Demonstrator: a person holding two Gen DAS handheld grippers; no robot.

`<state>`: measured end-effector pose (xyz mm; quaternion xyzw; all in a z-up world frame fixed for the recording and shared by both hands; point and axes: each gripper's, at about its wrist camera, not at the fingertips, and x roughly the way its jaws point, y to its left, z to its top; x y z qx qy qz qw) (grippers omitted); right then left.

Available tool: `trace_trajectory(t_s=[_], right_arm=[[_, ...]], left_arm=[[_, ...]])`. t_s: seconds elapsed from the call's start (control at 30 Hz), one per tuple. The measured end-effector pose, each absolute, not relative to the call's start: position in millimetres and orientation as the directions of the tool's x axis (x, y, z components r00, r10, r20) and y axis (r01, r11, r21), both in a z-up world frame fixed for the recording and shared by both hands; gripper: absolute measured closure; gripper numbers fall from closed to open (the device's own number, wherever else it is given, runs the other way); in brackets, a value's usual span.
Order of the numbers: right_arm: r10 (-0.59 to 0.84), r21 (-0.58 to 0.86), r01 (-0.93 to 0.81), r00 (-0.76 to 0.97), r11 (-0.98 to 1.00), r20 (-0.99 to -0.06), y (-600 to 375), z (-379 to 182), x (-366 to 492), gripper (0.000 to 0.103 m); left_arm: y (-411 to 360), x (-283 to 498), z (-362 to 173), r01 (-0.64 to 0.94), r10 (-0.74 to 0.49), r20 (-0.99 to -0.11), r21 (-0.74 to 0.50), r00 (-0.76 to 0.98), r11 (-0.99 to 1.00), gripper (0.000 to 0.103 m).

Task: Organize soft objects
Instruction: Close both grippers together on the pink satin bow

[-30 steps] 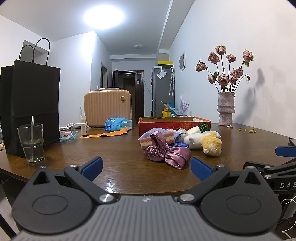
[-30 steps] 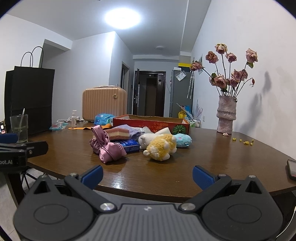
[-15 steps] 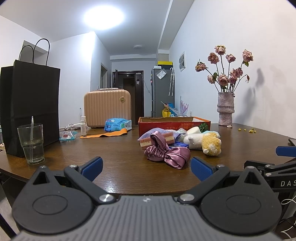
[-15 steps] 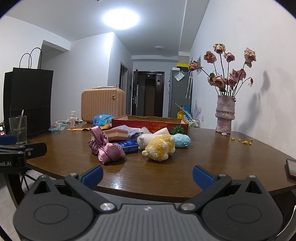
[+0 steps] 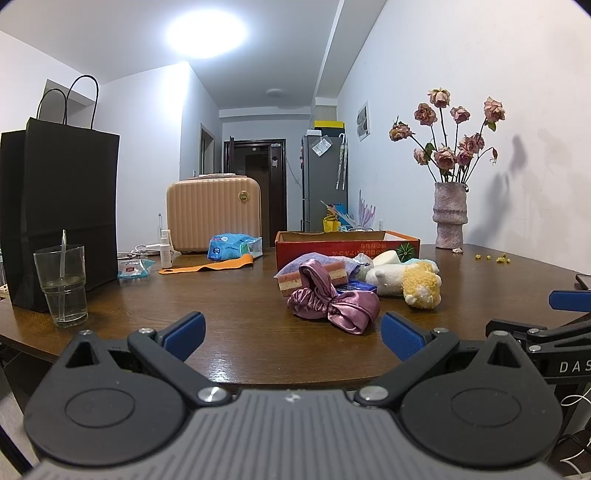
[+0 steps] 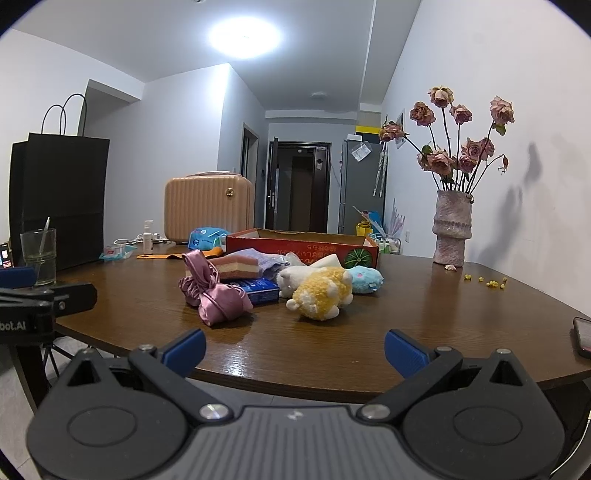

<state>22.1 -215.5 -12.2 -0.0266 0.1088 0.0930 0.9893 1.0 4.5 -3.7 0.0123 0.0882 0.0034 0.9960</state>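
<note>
the soft things lie in a loose heap near the middle of the counter (image 5: 229, 314), just in front of a low red cardboard box (image 5: 347, 245). nearest the cameras is a pink satin scrunchie (image 5: 334, 301), glossy and gathered into folds, with one knotted end standing up. behind it and touching it sits a layered sponge (image 5: 314, 277), striped pink and cream like a slice of cake, with a lilac cloth (image 5: 310, 260) draped over its top. a small blue packet (image 6: 260, 290) lies flat just beside the scrunchie. to the right of these a yellow plush toy (image 6: 323, 293) with a curly coat lies on its side against a white plush toy (image 6: 295, 277), and a pale blue plush toy (image 6: 365, 278) rests just behind them, close to the box.

the left gripper (image 5: 291, 332) and the right gripper (image 6: 293, 347) both hover at the near edge of the counter, each with its jaws spread wide and nothing between the blue pads; the heap is well apart from both.

the counter is dark brown polished wood. on its left side stand a black paper bag (image 5: 61, 206) and a drinking glass (image 5: 61, 284) with a little water. farther back are a peach ribbed case (image 5: 213, 214), a blue wipes pack (image 5: 232, 247) and an orange strap (image 5: 207, 266). at the right a rough pink vase (image 5: 450, 214) holds dried roses (image 5: 454, 147), with yellow crumbs (image 5: 495, 257) scattered near it. white walls and a ceiling lamp (image 5: 205, 35) frame a hallway with a dark door (image 5: 264, 184) and a grey fridge (image 5: 325, 184).
</note>
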Motion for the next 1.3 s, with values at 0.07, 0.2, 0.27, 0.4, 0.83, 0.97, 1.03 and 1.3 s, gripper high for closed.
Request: trace_trajectory(t_s=[0.07, 0.2, 0.27, 0.4, 0.83, 0.97, 1.03, 1.3], right_arm=[[0.178, -0.031, -0.189, 0.959, 0.981, -0.22, -215.5, -12.2, 22.2, 0.0], [0.18, -0.007, -0.187, 0.955, 0.982, -0.237, -218.8, -12.7, 27.6, 0.0], [0.178, 0.008, -0.181, 0.952, 0.983, -0.25, -221.0, -13.7, 32.4, 0.0], [0.176, 0.038, -0.172, 0.948, 0.984, -0.266, -224.2, -16.1, 41.9, 0.0], [0.349, 0.241, -0.276, 0.869, 0.93, -0.351, -205.2, -11.2, 148.1, 0.0], [0.385, 0.242, -0.316, 0.857, 0.917, -0.341, -175.6, -5.1, 178.7, 0.011], [0.396, 0.249, -0.323, 0.846, 0.913, -0.357, -165.5, -7.1, 192.9, 0.026], [0.468, 0.27, -0.386, 0.785, 0.882, -0.406, -160.3, -15.7, 218.8, 0.072]], left_arm=[[4.5, 0.9, -3.7, -0.004, 0.008, -0.176, 0.024, 0.984, 1.0, 0.0], [6.1, 4.2, -7.4, 0.023, -0.022, -0.204, 0.003, 0.979, 1.0, 0.0], [6.8, 7.9, -12.6, 0.051, -0.051, -0.23, -0.005, 0.972, 0.999, 0.0], [13.2, 22.9, -16.7, 0.092, -0.098, -0.257, -0.034, 0.962, 0.995, 0.0], [45.6, 169.2, 10.1, 0.099, -0.14, -0.315, -0.141, 0.939, 0.985, 0.009], [49.2, 221.8, 9.0, 0.148, -0.21, -0.425, -0.174, 0.88, 0.974, 0.032], [54.4, 240.3, 4.4, 0.159, -0.244, -0.482, -0.212, 0.841, 0.964, 0.043], [63.2, 244.6, -7.8, 0.209, -0.338, -0.524, -0.29, 0.782, 0.934, 0.089]])
